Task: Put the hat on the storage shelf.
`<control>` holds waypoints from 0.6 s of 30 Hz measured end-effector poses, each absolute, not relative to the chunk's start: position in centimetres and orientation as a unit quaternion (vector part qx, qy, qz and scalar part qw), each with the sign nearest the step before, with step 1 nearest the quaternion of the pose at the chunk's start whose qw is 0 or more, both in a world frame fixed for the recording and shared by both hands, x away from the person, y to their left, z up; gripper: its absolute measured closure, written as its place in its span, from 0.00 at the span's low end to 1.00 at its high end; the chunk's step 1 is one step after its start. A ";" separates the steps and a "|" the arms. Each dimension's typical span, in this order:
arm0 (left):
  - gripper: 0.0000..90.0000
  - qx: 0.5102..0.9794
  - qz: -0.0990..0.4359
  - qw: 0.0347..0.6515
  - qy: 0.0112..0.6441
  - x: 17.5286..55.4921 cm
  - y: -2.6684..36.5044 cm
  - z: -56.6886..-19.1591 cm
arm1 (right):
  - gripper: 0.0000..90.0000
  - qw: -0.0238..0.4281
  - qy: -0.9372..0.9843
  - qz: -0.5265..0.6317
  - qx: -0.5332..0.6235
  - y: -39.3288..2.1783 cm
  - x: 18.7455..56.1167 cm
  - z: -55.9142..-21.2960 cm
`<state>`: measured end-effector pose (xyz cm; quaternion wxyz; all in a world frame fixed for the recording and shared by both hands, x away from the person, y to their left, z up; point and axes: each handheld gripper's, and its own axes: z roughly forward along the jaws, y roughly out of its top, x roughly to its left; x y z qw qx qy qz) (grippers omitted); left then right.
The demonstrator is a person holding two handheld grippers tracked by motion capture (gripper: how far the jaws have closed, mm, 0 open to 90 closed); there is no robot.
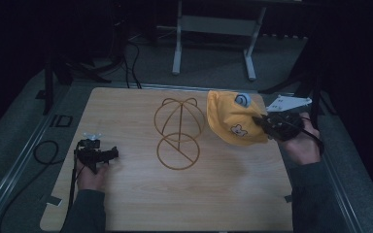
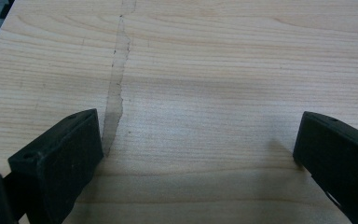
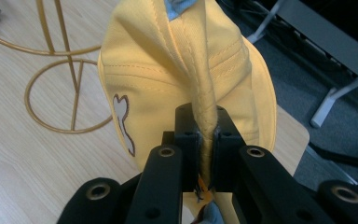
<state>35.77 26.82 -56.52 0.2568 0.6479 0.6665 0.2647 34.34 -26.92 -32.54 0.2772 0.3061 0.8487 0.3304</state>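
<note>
A yellow cap [image 1: 231,119] with a small bear patch and a blue ear hangs lifted over the table's right side. My right gripper [image 1: 263,122] is shut on a fold of its fabric. In the right gripper view the yellow cap [image 3: 182,74] bunches into a ridge pinched between the black jaws of the right gripper [image 3: 207,140]. A gold wire hat stand [image 1: 178,132] with two small ears stands mid-table, left of the cap. My left gripper [image 1: 112,154] rests low at the table's left, and in the left gripper view the left gripper [image 2: 196,154] is open over bare wood.
The wooden table [image 1: 141,204] has rounded corners, with its right edge [image 1: 282,160] just under my right hand. A black cable [image 1: 43,153] loops off the left side. A grey-legged desk frame [image 1: 213,43] stands on the floor behind.
</note>
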 end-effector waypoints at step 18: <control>0.01 0.648 0.264 0.257 0.667 35.8 26.8 -56.5 | 0.94 0.271 0.849 0.359 0.277 -26.8 33.7 -31.1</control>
